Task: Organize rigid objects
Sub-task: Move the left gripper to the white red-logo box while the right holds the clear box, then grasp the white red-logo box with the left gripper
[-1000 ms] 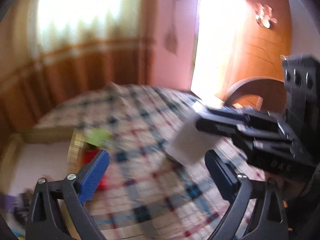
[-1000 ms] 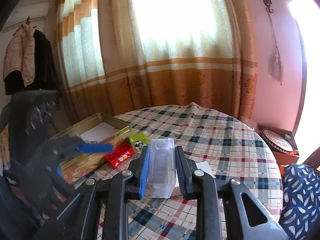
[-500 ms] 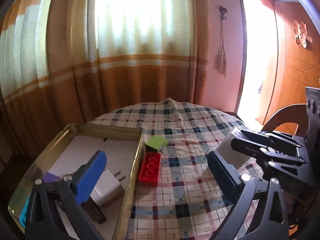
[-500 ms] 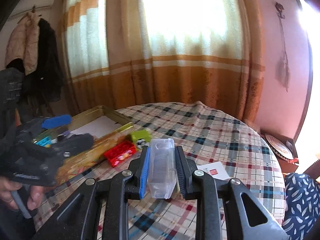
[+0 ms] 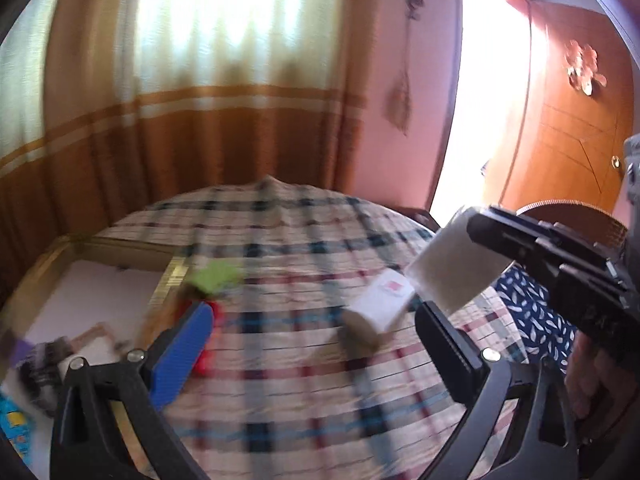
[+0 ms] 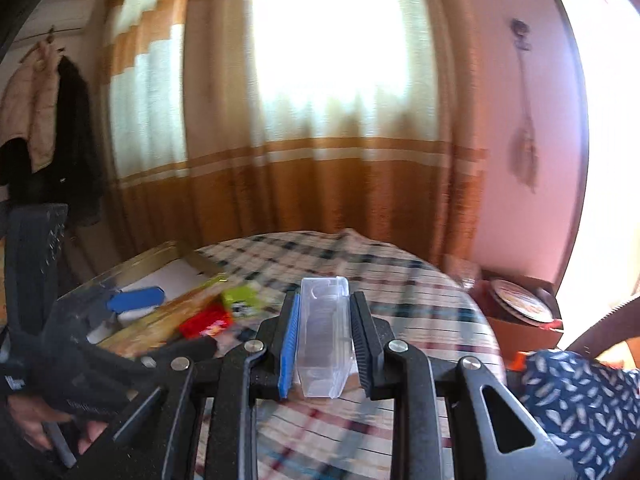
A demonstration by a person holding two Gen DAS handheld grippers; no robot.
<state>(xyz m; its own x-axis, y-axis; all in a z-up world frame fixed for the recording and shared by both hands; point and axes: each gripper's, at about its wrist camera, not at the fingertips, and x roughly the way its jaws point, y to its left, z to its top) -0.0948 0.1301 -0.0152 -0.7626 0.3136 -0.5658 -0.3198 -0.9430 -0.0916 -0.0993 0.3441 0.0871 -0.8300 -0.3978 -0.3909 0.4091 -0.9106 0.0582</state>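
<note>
The right tool (image 6: pixel 325 344) grips a clear plastic box (image 6: pixel 324 340), its long axis pointing forward along the fingers. The left tool (image 5: pixel 316 344) gapes wide above the checked worktop (image 5: pixel 280 400).

The left gripper (image 5: pixel 316 350) is hanging above the table with its jaws spread wide and nothing between them, its blue pad (image 5: pixel 182 356) on the left and its dark pad on the right. The right gripper (image 6: pixel 325 342) is off to its right, raised, with its jaws pressed in against both sides of a clear plastic box (image 6: pixel 325 338). Bare fingers (image 6: pixel 38 434) are curling round the left gripper's handle, and a hand (image 5: pixel 592 384) is wrapping round the right one's.
</note>
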